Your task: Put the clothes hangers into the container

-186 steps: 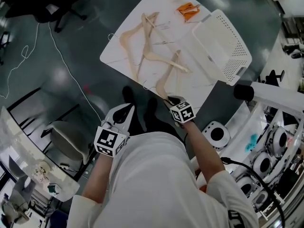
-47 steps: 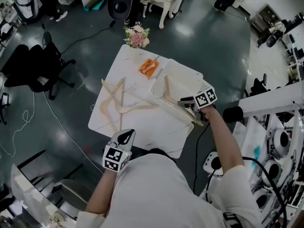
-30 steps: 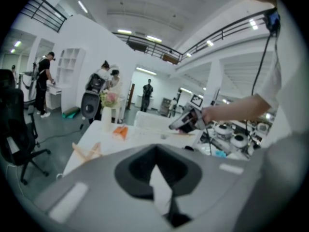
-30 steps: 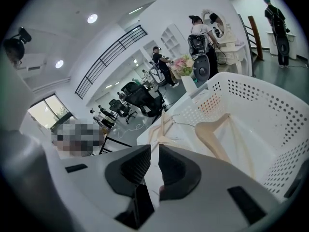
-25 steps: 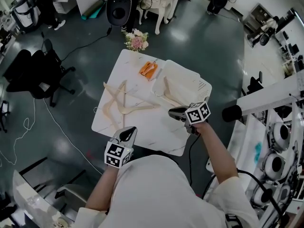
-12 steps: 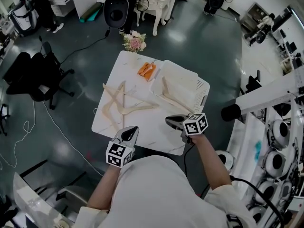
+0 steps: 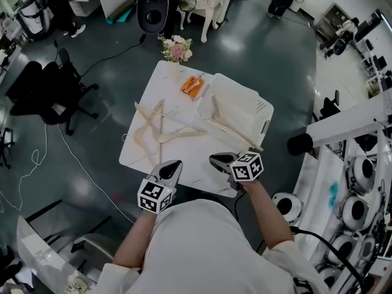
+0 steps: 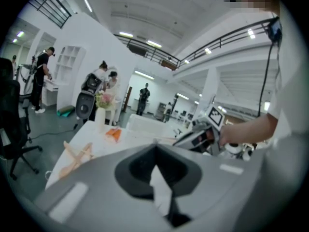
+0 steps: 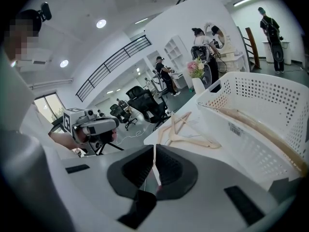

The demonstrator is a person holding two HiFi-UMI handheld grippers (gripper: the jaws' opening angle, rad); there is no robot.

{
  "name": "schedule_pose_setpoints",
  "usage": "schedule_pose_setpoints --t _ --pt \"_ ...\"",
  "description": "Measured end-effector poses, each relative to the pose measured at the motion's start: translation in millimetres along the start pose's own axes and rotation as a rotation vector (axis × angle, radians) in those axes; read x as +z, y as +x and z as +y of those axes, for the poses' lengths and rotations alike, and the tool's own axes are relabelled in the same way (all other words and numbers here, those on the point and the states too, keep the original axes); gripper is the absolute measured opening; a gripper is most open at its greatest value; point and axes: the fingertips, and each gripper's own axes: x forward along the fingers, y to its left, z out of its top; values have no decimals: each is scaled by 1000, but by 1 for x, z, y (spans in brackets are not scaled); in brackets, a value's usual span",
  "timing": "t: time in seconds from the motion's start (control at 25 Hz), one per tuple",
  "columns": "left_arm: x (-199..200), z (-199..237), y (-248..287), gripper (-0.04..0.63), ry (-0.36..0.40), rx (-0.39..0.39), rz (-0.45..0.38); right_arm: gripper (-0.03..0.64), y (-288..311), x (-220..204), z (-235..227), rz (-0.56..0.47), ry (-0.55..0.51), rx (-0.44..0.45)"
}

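Wooden hanger (image 7: 236,132) slants in perforated white basket (image 7: 264,106); left gripper (image 7: 175,164) clenched empty, right gripper (image 7: 214,159) just closed on nothing, both tilted downward

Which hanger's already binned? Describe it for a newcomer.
On the white table, find the white perforated basket. The pale wooden hanger lying inside it is the one; the other two hangers lie crossed on the tabletop.
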Motion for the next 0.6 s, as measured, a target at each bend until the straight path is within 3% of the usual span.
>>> schedule_pose_setpoints --t 0.32,0.6 --pt "0 -13 0 0 -1 6 -11 14 -6 -1 -1 -6 -4 19" --pt "-8 -19 8 2 -5 59 6 14 -13 -2 -7 -2 -25 37"
